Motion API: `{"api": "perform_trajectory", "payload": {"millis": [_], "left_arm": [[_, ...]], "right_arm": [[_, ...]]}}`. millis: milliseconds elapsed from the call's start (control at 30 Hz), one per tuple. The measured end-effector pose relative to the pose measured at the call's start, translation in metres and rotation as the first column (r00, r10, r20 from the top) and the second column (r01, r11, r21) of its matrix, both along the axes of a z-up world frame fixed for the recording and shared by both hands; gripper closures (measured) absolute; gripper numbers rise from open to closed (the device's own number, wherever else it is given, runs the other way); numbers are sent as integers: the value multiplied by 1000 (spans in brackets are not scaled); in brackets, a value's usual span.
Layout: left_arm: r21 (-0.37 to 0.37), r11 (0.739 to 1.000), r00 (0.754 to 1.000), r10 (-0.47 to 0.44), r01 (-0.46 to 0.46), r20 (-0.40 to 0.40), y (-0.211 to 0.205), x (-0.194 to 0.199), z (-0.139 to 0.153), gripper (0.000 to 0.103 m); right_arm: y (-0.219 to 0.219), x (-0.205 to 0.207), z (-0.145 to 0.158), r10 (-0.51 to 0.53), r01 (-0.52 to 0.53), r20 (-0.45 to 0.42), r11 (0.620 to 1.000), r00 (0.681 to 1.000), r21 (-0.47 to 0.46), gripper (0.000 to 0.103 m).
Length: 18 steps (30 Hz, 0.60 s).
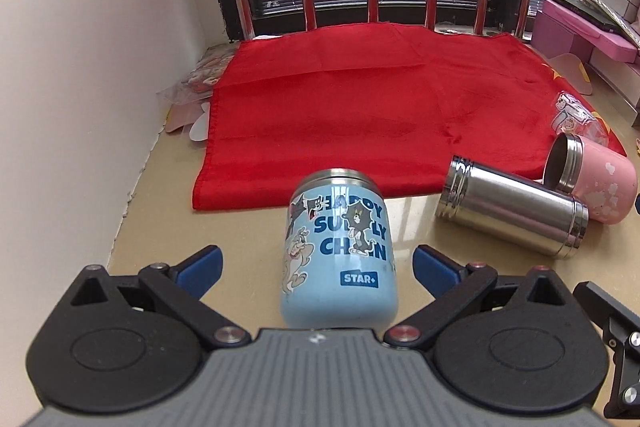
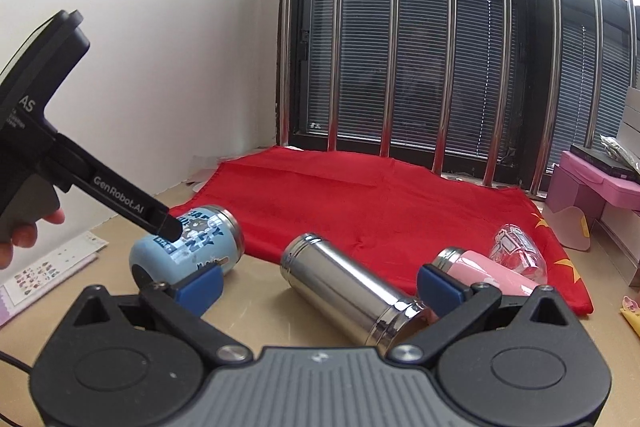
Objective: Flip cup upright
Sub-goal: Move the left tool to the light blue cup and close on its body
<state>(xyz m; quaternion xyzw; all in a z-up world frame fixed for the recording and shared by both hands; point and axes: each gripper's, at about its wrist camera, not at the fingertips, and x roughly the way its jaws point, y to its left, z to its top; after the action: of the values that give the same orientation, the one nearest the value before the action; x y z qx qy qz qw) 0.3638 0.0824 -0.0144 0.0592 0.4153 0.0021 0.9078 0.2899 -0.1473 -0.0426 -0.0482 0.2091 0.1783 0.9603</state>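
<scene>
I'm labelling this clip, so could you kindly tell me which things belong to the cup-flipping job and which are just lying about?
Job:
- light blue cartoon-printed cup, on its side
- bare steel cylindrical cup, on its side
- pink steel-rimmed cup, on its side
- left hand-held gripper, open
- right hand-held gripper, open

Lying about:
- red cloth
- pink boxes
- sticker sheet
</scene>
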Motion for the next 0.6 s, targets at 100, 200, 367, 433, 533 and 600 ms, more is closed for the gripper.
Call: {"api": "perform_trajectory", "payload": {"millis": [100,200,367,433,533,600], "left_arm": [[-6,1000,999,1,-1,-33,0,21,-6,0],[-22,1000,997,5,-7,-79,1,42,-17,0],[-45,999,986,10,-18,-168,4,67,-39,0],[-70,997,977,10,-25,-213,8,75,-48,2],[-140,989,960,5,-46,-280,13,86,-59,18],[-135,990,958,6,-47,-285,11,88,-63,18]], "right_arm": [[4,11,-3,-5,5,4,1000,1000,-4,0],[5,18,-5,-13,13,4,1000,1000,-3,0],[7,29,-9,-17,17,0,1000,1000,-8,0],[7,31,-11,-17,17,-5,1000,1000,-10,0],[7,31,-12,-18,18,-7,1000,1000,-10,0],[6,32,-11,-20,20,-11,1000,1000,-9,0]]}}
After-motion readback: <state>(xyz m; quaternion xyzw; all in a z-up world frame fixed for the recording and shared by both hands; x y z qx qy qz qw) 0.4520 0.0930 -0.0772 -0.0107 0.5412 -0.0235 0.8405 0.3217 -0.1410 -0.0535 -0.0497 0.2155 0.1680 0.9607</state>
